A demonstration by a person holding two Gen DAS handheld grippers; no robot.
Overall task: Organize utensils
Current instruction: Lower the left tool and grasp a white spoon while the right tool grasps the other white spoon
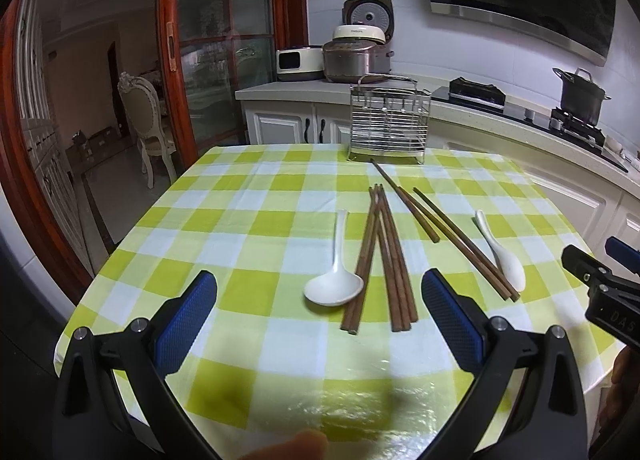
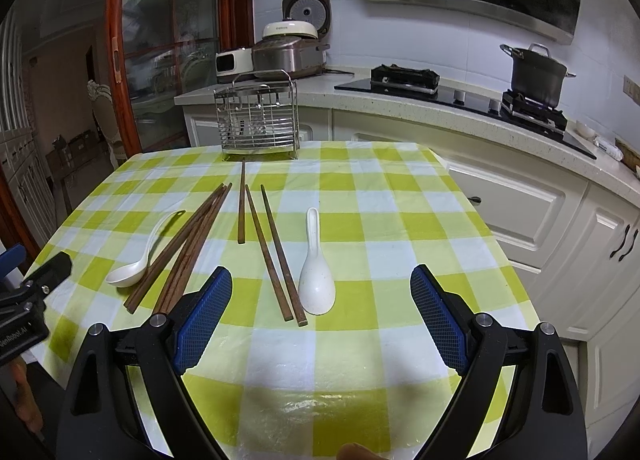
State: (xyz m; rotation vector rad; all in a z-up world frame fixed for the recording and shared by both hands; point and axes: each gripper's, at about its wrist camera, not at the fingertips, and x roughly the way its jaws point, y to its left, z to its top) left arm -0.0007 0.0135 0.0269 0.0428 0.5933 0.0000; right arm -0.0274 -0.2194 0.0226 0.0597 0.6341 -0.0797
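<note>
Green-yellow-white checked tablecloth table point(image 1: 248, 196): far edge ends just behind the wire rack, left edge drops to open floor, right edge runs close to the white kitchen counter point(image 2: 500, 116). Near strip of cloth is bare, as is the whole left third in the left wrist view and the right third in the right wrist view.

Chrome wire utensil rack with handle point(image 1: 389, 122) stands upright at the far edge, centre.

Brown wooden chopsticks: a bundle of about five point(image 1: 380, 256) crossing at the far tips, fanned toward the near side; a pair point(image 2: 278, 252) lying parallel; one single stick point(image 2: 241, 200) whose far tip nearly reaches the rack.

White ceramic ladle spoon point(image 1: 334, 284), bowl touching the bundle's left side. White ceramic rice spoon point(image 2: 316, 276) just right of the pair.

Left gripper point(image 1: 320, 324): blue pads spread wide, nothing between, hovering above the near cloth. Right gripper point(image 2: 320, 312): same, wide apart and empty.

Only the right view shows the counter's drawer fronts and how narrow the gap at the table's right edge is; only the left view shows the doorway and chair point(image 1: 148, 120).
</note>
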